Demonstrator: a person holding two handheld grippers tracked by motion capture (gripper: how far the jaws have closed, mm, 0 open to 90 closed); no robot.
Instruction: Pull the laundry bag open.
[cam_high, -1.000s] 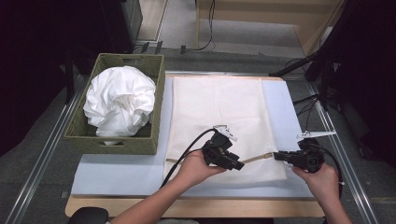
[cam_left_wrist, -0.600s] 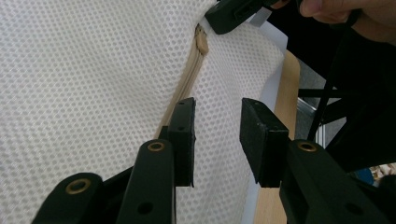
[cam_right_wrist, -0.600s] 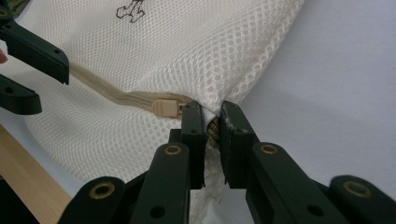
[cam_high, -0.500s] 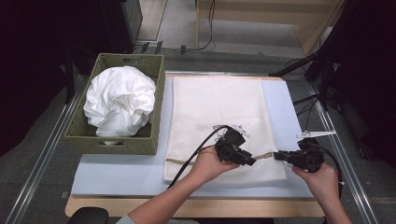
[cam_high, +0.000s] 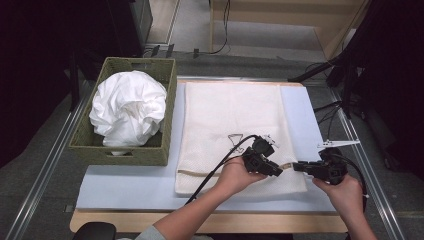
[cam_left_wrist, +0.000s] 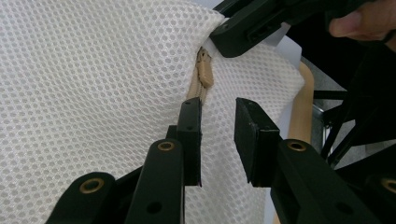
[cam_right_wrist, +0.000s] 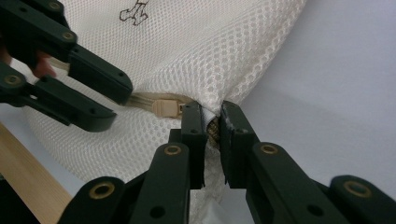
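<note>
1. Altogether, one white mesh laundry bag (cam_high: 235, 130) lies flat on the pale blue mat (cam_high: 125, 187), on the table, to the right of one woven green basket (cam_high: 120, 152).
2. Inside the basket sits one crumpled bundle of white cloth (cam_high: 127, 110), well apart from the bag.
3. One beige zipper (cam_high: 287, 166) runs along the bag's near edge, and it carries one beige zipper pull (cam_right_wrist: 164, 108).
4. Two grippers work at that edge, one in each hand, both near the bag's near right corner.
5. Next, the left gripper (cam_left_wrist: 217, 126) points along the zipper, and its jaws have just been closing.
6. They are parted with a clear gap between the pads, and the mesh lies under that gap.
7. Its left-hand pad lies against the zipper tape, just short of the pull; the pull itself is ahead of the jaw tips, not gripped.
8. From the right gripper view, those same two jaws sit just beside the pull, one on each side of the zipper line.
9. Meanwhile the right gripper (cam_right_wrist: 212, 122) has its jaws drawn nearly together, pinching the bag's corner where the zipper ends.
10. A fold of mesh and a bit of brassy zipper end show between its pads.
11. From the high view, the two grippers face each other, tips near but apart.
</note>
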